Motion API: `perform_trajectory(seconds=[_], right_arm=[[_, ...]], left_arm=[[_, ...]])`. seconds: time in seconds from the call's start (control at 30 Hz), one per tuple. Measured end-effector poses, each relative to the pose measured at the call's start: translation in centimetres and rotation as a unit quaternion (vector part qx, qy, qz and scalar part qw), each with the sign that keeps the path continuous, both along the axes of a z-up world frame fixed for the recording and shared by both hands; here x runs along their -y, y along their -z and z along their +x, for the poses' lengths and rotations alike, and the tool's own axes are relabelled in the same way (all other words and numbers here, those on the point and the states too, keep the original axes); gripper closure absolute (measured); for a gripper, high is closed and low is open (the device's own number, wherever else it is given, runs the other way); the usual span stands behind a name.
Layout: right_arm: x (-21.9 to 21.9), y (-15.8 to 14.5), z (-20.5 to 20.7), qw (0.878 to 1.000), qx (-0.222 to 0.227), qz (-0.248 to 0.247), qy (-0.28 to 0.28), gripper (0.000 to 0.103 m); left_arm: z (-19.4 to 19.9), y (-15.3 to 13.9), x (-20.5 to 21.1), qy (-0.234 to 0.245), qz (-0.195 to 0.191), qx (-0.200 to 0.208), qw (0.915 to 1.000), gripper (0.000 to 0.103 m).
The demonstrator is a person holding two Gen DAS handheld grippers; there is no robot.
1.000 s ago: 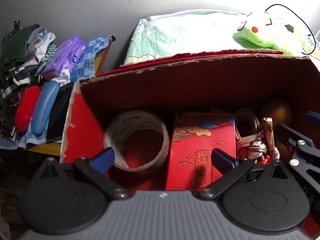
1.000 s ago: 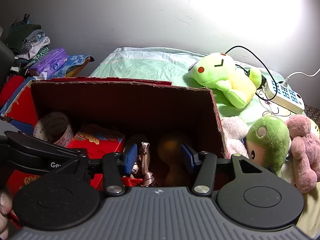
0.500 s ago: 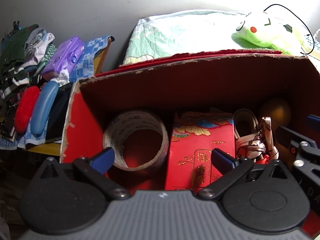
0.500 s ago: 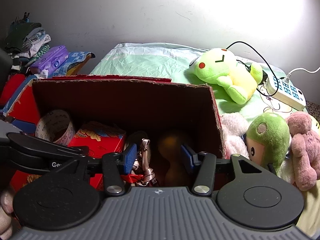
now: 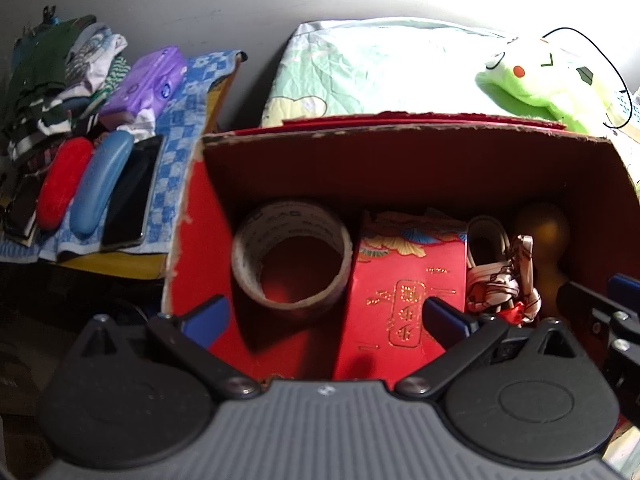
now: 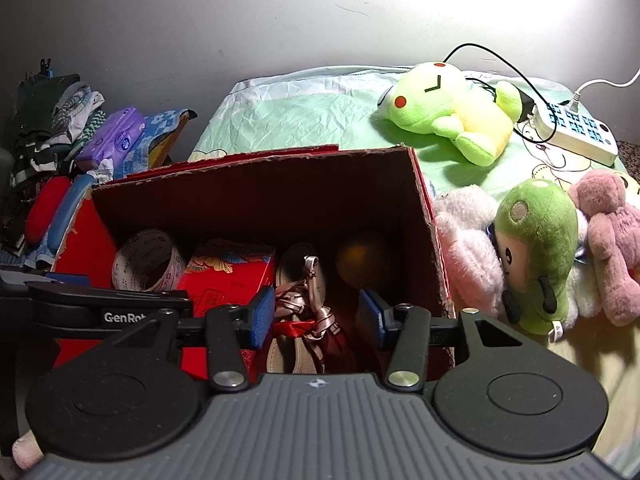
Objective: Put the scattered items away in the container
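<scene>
Only the right wrist view shows the power strip (image 6: 576, 130) and pink plush (image 6: 612, 240)

The cardboard box (image 6: 424, 216) is red outside and brown inside. In it lie a beige tape roll (image 5: 290, 258) with dark print, a red packet (image 5: 404, 292) with gold lettering and a blue-gold fan motif, and a white-pink patterned ribbon (image 6: 310, 300). Far right, a lime-green plush frog (image 6: 444, 112) has red cheeks. Both claws' pads (image 6: 262, 316) are blue.
</scene>
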State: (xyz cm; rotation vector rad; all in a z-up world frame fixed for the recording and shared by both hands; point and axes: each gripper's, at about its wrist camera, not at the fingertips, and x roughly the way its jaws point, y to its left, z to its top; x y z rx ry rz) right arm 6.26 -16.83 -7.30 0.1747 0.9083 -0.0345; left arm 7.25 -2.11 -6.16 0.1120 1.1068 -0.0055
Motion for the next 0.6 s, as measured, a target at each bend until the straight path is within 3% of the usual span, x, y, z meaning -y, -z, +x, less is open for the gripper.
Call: perform_trajectory(seconds=[0.6], right_arm=[[0.4, -0.5, -1.8, 1.0, -0.001, 0.015, 0.012, 0.036]], left_arm=[[-2.7, -1.0, 0.7, 0.0, 0.001, -0.001, 1.0, 0.001]])
